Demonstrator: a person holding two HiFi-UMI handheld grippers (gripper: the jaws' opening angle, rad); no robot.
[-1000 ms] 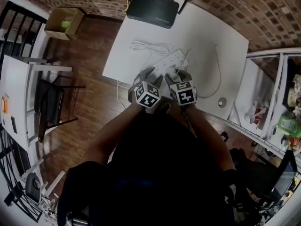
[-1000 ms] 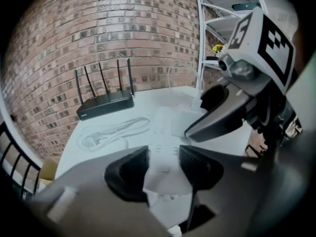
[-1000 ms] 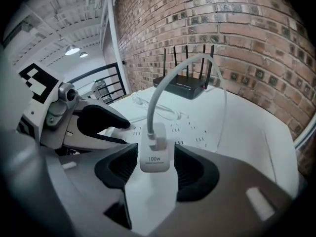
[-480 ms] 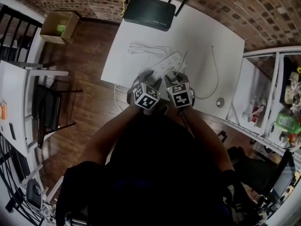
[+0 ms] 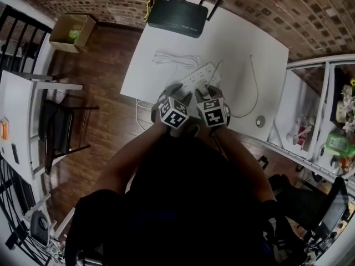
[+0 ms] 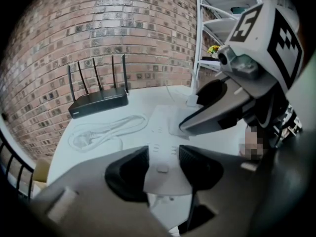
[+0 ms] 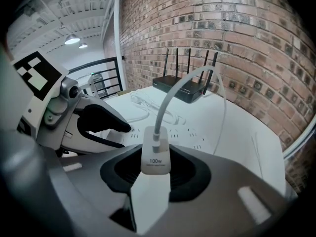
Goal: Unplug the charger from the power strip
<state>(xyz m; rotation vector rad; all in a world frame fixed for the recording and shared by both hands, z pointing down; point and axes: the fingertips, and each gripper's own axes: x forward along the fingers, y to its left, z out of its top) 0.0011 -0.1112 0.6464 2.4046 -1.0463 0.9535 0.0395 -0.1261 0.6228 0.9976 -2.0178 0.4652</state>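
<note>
On floor, cardboard box (image 5: 83, 29), green object (image 5: 70, 34) inside

The light is even and soft, like daylight, and makes no hard shadows. In the head view the white table (image 5: 266, 46) at 12 o'clock is bright, almost washed out, while the person's torso (image 5: 188, 204) at 6 o'clock is nearly black. All views bend strongly at the edges and have dark corners. In the right gripper view a ceiling lamp (image 7: 71, 40) glows at 10 o'clock, and the charger (image 7: 156, 157) is sharp. In the left gripper view the power strip (image 6: 164, 169) at 6 o'clock looks soft.
</note>
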